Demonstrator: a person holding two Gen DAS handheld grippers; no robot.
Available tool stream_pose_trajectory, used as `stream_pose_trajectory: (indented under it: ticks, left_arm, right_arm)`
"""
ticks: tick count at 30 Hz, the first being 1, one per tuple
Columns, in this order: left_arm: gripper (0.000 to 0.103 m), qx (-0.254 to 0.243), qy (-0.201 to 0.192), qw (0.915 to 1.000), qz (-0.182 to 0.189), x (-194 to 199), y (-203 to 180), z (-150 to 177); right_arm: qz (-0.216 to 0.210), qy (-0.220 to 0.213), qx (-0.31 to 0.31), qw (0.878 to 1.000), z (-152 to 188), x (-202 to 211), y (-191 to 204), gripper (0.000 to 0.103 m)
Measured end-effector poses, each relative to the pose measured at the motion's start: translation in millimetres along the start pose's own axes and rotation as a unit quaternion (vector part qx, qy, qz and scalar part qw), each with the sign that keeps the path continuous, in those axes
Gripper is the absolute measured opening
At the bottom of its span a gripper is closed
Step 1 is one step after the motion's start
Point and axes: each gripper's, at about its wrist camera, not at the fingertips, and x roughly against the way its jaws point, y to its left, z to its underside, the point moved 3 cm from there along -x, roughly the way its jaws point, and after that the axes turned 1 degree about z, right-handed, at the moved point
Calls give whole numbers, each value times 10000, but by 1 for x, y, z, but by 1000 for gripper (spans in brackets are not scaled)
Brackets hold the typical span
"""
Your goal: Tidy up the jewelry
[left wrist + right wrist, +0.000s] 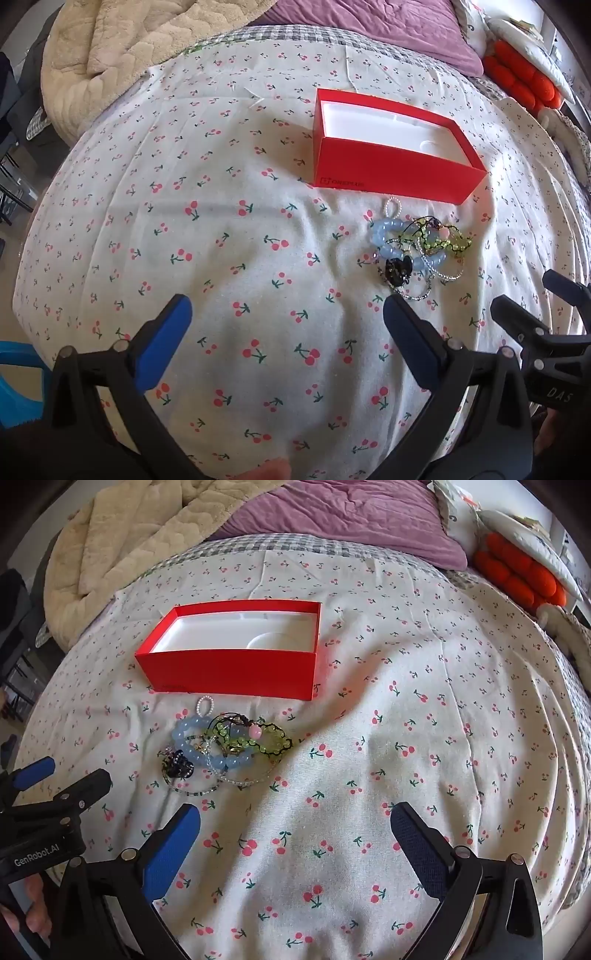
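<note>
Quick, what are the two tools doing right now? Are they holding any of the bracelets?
Left tool: open, holding nothing.
Right tool: open, holding nothing.
The tangled pile of beaded bracelets lies untouched on the cherry-print sheet.

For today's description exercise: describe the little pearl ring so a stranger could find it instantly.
Find the open red box on the cherry-print sheet. Just in front of it lies a tangled jewelry pile. The pearl ring is at the pile's edge nearest the box: a tiny loop of white beads, smaller than anything else there.
</note>
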Motion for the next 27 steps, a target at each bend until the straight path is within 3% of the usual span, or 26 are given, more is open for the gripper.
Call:
stream_pose_trajectory:
  ticks: [9, 27]
  left_arm:
    - [103, -8, -173, 9998, -106, 2, 5, 0]
    - [103, -58, -135, 9998, -147, 3, 2, -1]
  right_arm:
    - [33, 13, 40, 10000, 1, -4, 5, 103]
    - [36, -46, 29, 10000, -1, -4, 4, 103]
